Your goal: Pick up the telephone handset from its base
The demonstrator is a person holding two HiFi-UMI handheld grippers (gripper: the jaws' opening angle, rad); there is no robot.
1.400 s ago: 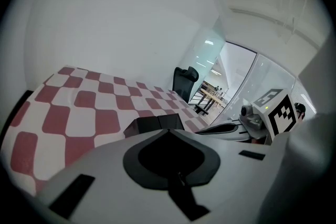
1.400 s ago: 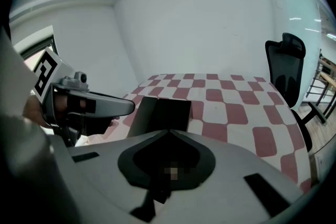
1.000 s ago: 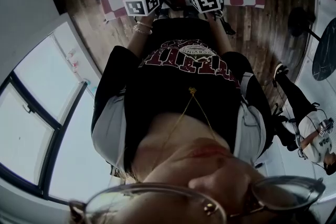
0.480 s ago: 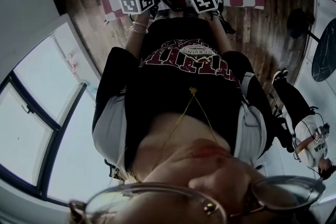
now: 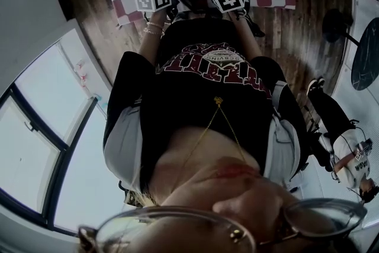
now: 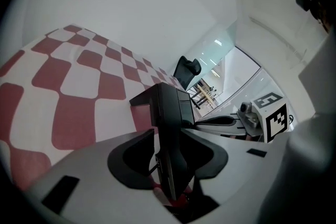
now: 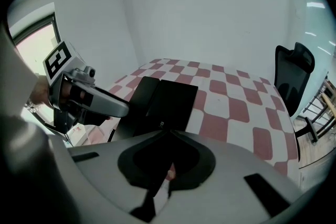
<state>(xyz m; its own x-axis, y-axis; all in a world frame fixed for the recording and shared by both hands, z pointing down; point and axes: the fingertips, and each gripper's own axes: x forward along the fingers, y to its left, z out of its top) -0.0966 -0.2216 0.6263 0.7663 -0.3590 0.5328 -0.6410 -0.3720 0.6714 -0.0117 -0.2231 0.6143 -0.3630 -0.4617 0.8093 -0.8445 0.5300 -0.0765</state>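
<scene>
The left hand-held gripper (image 6: 169,136) has just been opening its jaws. They now stand apart, with a narrow black plastic bar, judged to be the telephone handset (image 6: 167,113), between them and the pads clear of it. The handset sits on the flat black rectangular telephone base (image 7: 176,99) on the red-and-white chequered desk (image 7: 236,97), directly ahead of this gripper, its long axis running away along the jaws' line. The right hand-held gripper (image 7: 168,134), jaws drawn to a slit, waits at the base's near edge; the left is nearer
</scene>
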